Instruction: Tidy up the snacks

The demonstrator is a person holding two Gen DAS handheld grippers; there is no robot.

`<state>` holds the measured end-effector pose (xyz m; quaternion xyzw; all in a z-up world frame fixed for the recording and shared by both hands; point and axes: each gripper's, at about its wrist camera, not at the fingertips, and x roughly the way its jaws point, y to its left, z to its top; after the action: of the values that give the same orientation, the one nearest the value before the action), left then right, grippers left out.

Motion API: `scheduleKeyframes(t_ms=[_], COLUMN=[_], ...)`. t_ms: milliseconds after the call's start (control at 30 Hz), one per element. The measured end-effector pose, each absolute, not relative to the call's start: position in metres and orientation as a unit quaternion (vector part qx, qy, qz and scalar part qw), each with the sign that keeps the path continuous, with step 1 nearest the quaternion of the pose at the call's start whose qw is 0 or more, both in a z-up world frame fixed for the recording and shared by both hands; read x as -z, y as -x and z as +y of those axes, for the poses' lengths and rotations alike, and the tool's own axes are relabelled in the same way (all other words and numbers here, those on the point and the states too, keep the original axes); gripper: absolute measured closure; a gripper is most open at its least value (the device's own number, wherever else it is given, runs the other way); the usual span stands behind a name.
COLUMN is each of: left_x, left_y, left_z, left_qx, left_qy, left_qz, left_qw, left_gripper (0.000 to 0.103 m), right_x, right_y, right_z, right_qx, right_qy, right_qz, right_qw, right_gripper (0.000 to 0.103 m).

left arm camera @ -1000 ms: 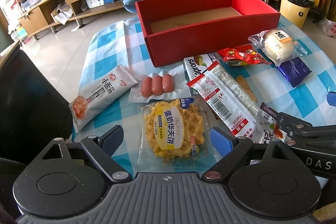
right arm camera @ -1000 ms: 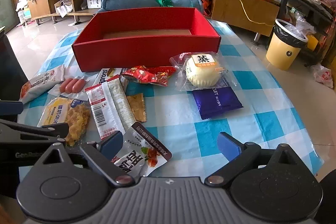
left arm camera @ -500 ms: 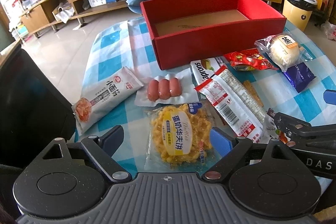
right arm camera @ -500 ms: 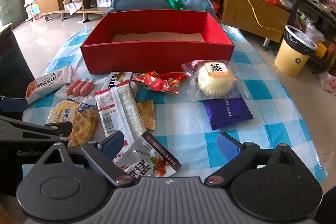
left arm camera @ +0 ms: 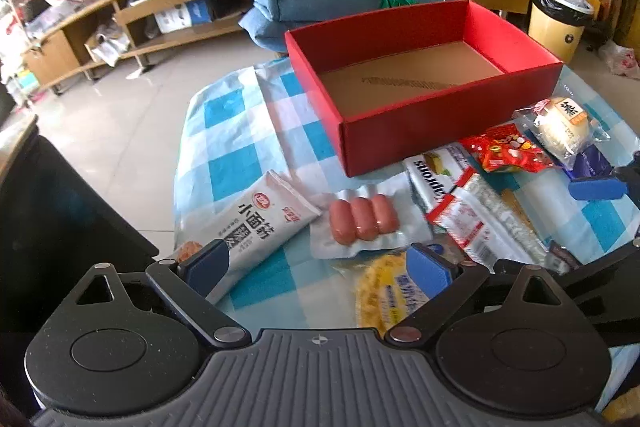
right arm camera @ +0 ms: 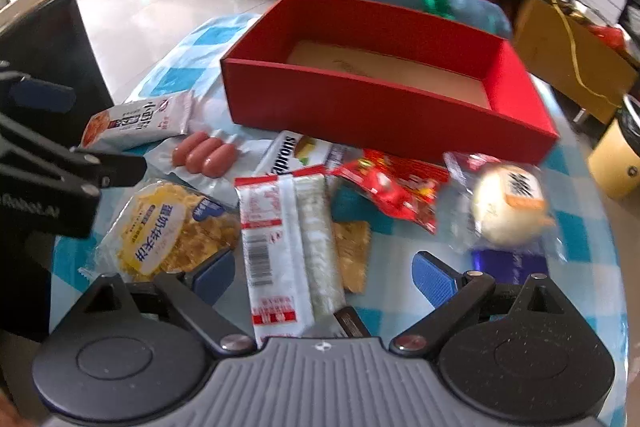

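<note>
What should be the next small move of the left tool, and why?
Probably lower the left tool onto the sausage pack just ahead of it. Its jaws stand wide open with nothing held, the red box has nothing in it, and every snack lies on the cloth.

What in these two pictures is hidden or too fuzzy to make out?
- Yellow waffle cake packet: left wrist view, its label blurred and partly behind the left gripper.
- Dark blue foil packet: right wrist view, partly under the wrapped white bun, print unreadable.
- Dark snack pouch: right wrist view, mostly behind the right gripper.
</note>
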<state>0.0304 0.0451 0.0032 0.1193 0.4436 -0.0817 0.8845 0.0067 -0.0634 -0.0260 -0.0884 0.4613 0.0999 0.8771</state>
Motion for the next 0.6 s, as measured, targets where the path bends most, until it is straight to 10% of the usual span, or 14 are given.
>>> scheduleKeyframes(t_ms=[600], left_x=[0.022], left_y=[-0.115], left_z=[0.076], left_qx=[0.241], left_qy=[-0.228], left_qz=[0.463], left_qw=[0.822], left_gripper=[0.005], right_x=[0.050], right_y=[-0.046], right_z=[-0.051], right_qx=[-0.101], right_qy=[0.060], right_qz=[0.541], right_qw=[0.833], right_gripper=[0.011])
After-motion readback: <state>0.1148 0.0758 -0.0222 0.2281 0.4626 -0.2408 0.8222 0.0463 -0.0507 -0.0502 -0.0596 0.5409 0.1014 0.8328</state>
